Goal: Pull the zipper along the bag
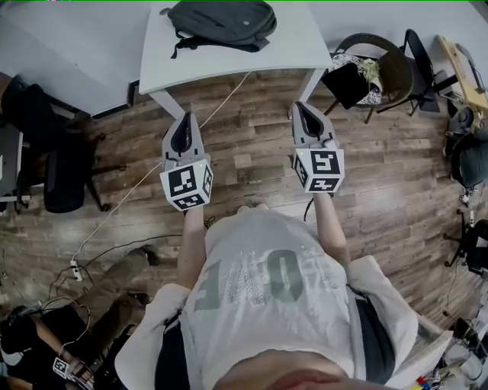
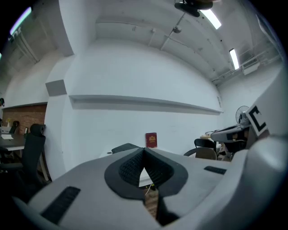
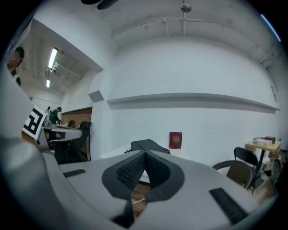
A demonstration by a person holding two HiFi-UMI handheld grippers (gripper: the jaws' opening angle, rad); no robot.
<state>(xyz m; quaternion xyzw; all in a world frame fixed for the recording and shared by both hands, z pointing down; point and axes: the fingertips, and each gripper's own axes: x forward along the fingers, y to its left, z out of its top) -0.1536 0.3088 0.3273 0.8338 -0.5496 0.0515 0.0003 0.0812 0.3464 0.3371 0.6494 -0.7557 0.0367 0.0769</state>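
Wood-plank floor (image 1: 252, 152) fills the room; a white table (image 1: 305, 46) stands at the far edge against a white wall. Bag (image 1: 221, 23): dark grey backpack, lying flat on the table top, untouched. Left gripper (image 1: 185, 120): held level over the floor, short of the table edge, jaws closed tip to tip with nothing between them. Right gripper (image 1: 301, 110): alongside, well apart from the left, also short of the table, jaws likewise pressed together and empty. Both point toward the bag. A red booklet (image 3: 175, 140) stands upright behind the bag. A white cable (image 1: 221, 103) runs from the table across the floor.
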